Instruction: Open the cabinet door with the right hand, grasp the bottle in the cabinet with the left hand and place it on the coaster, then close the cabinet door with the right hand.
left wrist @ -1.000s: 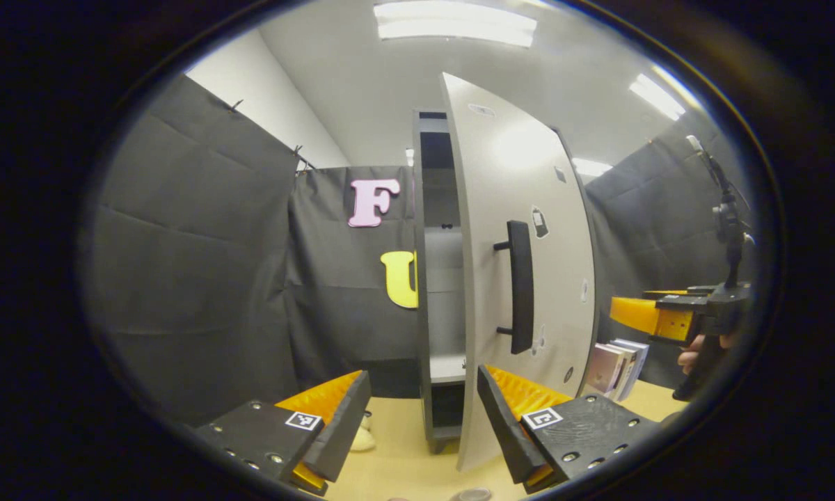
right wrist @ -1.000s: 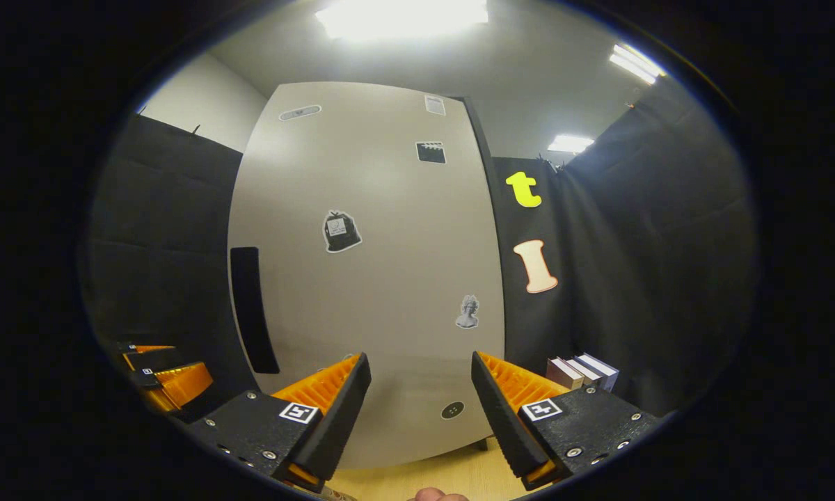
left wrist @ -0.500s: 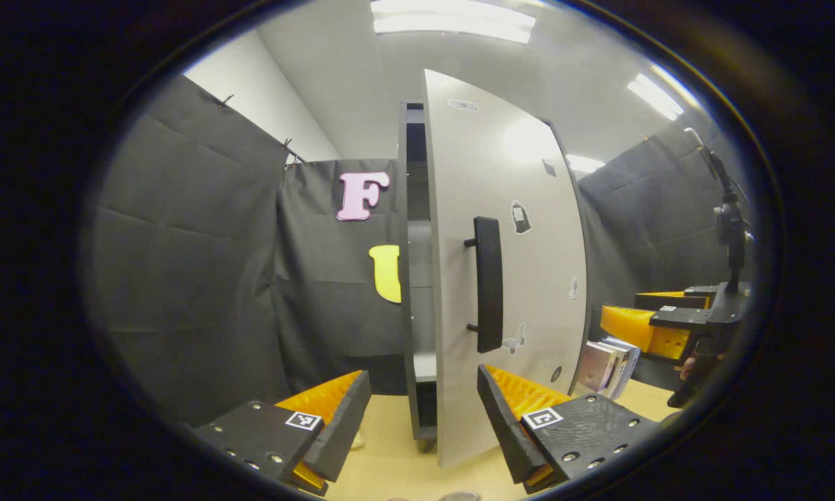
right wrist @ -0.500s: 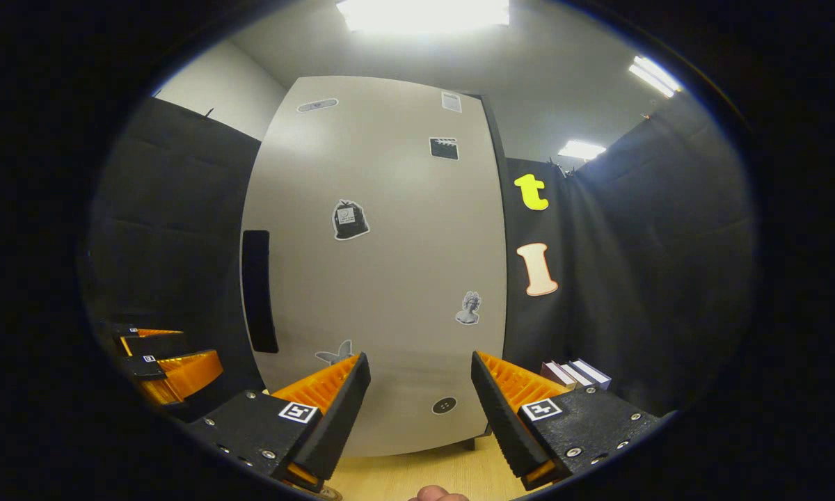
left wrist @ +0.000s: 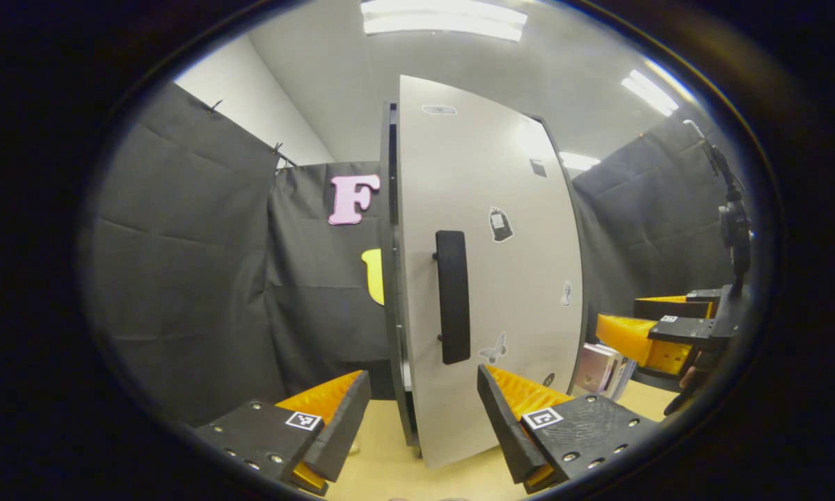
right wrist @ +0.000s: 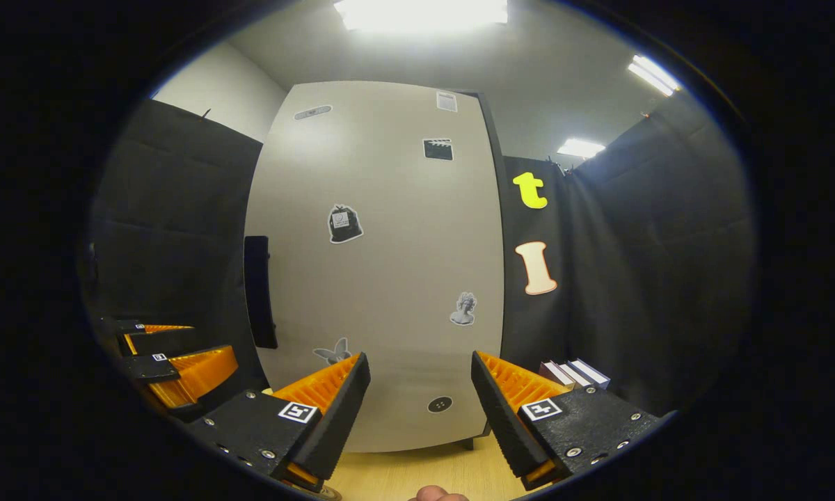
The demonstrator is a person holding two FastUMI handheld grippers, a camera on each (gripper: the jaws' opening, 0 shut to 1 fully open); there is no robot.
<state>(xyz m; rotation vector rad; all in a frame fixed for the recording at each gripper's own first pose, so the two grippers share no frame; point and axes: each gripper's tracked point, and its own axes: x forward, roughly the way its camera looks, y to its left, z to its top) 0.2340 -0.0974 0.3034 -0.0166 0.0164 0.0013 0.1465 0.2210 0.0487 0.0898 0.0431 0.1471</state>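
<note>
The tall pale cabinet door (left wrist: 508, 264) with small stickers stands almost shut against the dark cabinet frame (left wrist: 390, 278), leaving a thin gap at its left edge. Its black bar handle (left wrist: 452, 296) faces me. My left gripper (left wrist: 424, 424) is open and holds nothing, low in front of the door's handle side. My right gripper (right wrist: 421, 410) is open too, close in front of the door's (right wrist: 390, 264) lower part, right of the handle (right wrist: 259, 291); I cannot tell if it touches. The right gripper (left wrist: 661, 330) also shows at the right of the left gripper view, and the left gripper (right wrist: 174, 362) at the lower left of the right gripper view.
A few books (right wrist: 574, 374) stand on the light wooden tabletop (right wrist: 417, 473) to the right of the cabinet, also seen as books (left wrist: 602, 367) in the left gripper view. Black cloth walls close in the booth on the sides and behind. A fingertip (right wrist: 435, 494) peeks in at the bottom.
The door has swung from well ajar to nearly shut, hiding the shelves inside. The right gripper has followed the door in. Both grippers stayed open.
</note>
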